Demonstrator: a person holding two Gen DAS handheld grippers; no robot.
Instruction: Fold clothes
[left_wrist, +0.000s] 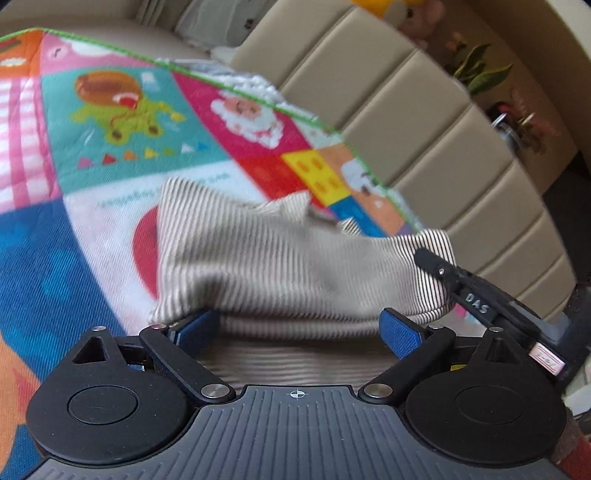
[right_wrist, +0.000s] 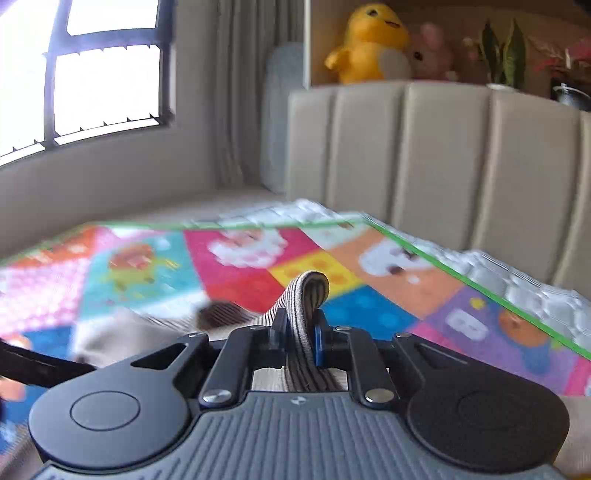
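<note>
Striped beige-and-brown garment (left_wrist: 295, 258) lying folded in a soft heap on a bright patchwork play mat (left_wrist: 110, 147), towards the mat's green-trimmed edge nearest a padded beige headboard (left_wrist: 424, 129). Left gripper (left_wrist: 297, 332) at the garment's near edge, jaws spread wide apart, blue pads on either side of the cloth and holding nothing. Right gripper (right_wrist: 300, 334) with jaws closed tight on a fold of the same striped garment (right_wrist: 308, 295), a loop of cloth standing up above the pads. In the left wrist view, the right gripper's dark finger (left_wrist: 439, 266) pinching the garment's right-hand corner. Beyond the mat, a window (right_wrist: 92, 74) at the left, a yellow plush duck (right_wrist: 369, 44) and a pink plush toy (right_wrist: 432, 51) above the headboard, potted plant (right_wrist: 506, 51) beside them. Much of the garment and mat blurred.
</note>
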